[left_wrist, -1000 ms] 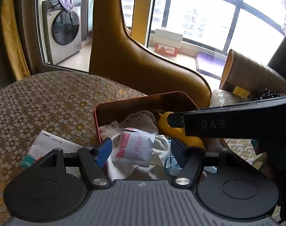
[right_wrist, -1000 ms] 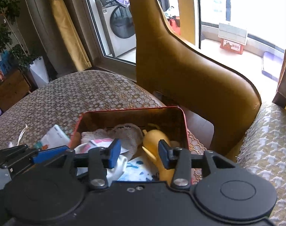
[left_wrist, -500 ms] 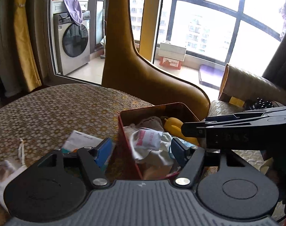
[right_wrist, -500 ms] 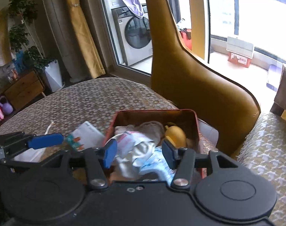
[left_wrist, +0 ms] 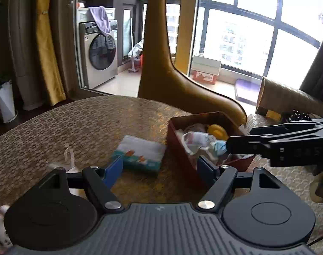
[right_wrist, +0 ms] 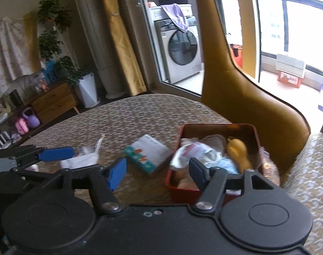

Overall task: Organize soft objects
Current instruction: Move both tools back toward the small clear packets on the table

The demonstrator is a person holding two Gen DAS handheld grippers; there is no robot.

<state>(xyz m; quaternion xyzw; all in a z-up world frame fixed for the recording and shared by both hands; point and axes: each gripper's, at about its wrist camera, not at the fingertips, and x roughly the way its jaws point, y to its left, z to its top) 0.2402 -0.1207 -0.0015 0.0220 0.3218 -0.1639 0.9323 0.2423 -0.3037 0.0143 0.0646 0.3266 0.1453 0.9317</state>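
Note:
A red tin box (left_wrist: 178, 140) (right_wrist: 255, 131) stands on the round table, holding a white cloth with a pink-printed sachet (left_wrist: 194, 138) (right_wrist: 191, 150), a blue item (left_wrist: 219, 146) and a yellow soft toy (left_wrist: 217, 130) (right_wrist: 238, 150). A tissue pack (left_wrist: 140, 153) (right_wrist: 149, 153) lies left of the box. My left gripper (left_wrist: 159, 170) is open and empty, above the table before the pack and box. My right gripper (right_wrist: 157, 171) is open and empty; it shows in the left wrist view (left_wrist: 278, 140) beside the box.
A white pouch with a drawstring (left_wrist: 69, 159) (right_wrist: 82, 159) lies on the table (left_wrist: 76, 127) at the left. A tan leather chair (left_wrist: 182, 85) stands behind the box. A patterned cushioned seat (right_wrist: 310, 180) is at the right.
Both grippers have pulled back and up from the box, and both views have swung left. The tissue pack and white pouch have come into view.

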